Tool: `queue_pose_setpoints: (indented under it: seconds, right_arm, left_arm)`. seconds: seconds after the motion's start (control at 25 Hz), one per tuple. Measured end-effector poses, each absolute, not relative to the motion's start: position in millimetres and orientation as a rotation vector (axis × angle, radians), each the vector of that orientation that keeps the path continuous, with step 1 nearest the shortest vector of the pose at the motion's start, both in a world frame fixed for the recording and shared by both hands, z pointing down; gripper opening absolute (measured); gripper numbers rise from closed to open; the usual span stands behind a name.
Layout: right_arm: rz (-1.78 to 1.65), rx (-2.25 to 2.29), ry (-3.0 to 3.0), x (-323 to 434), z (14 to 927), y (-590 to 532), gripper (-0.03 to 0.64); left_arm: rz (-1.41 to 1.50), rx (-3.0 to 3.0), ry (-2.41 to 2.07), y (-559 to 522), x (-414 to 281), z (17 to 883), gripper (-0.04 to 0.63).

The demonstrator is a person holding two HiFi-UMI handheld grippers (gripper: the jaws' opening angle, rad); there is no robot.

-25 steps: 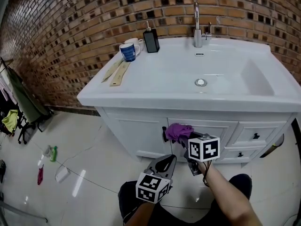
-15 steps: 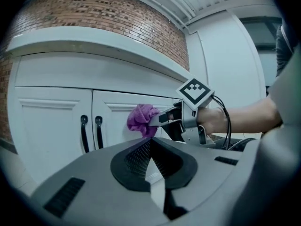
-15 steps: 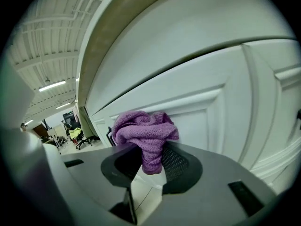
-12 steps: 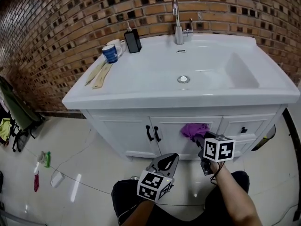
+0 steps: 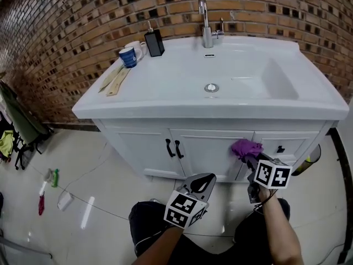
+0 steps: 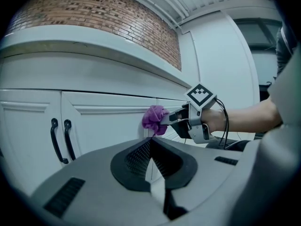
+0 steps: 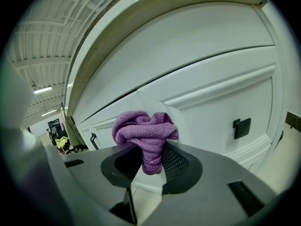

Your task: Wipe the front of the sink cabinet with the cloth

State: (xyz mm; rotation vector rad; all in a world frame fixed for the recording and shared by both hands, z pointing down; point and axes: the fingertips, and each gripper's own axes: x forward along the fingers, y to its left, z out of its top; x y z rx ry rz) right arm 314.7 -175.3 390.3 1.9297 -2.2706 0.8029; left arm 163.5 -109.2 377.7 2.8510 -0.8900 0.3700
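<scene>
The white sink cabinet (image 5: 204, 148) fills the middle of the head view. A bunched purple cloth (image 5: 246, 147) presses on its front at the right edge of the right door, left of the drawer knob (image 5: 281, 148). My right gripper (image 5: 249, 159) is shut on the cloth (image 7: 146, 131), with the knob (image 7: 241, 127) to its right. My left gripper (image 5: 207, 178) hangs lower and left of it, away from the cabinet, shut with nothing in it. The left gripper view shows its closed tips (image 6: 151, 142), the cloth (image 6: 154, 119) and the door handles (image 6: 61, 140).
On the sink top stand a faucet (image 5: 205, 24), a blue mug (image 5: 127, 57), a black soap dispenser (image 5: 154, 42) and wooden utensils (image 5: 115, 80). Small items (image 5: 52, 178) lie on the tiled floor at left. A brick wall backs the sink.
My right gripper has slid the cloth rightward along the cabinet front, from by the door handles to the right door's edge. The left gripper stayed low and shut.
</scene>
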Motion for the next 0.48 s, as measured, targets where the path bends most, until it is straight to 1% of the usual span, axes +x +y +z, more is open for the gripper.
queue_pose_setpoints:
  seconds: [0.12, 0.2, 0.48]
  right_arm:
    - [0.746, 1.944, -2.249, 324, 386, -165, 0.115]
    - [0.709, 1.915, -2.262, 317, 383, -163, 0.115]
    - [0.707, 1.715, -2.360, 242, 396, -174, 0.115]
  left_arm:
    - [0.365, 2.850, -0.892, -110, 168, 377, 0.003]
    - [0.356, 2.844, -0.900, -113, 168, 378, 0.003]
    - [0.365, 2.798, -0.975, -119, 141, 387, 0.003]
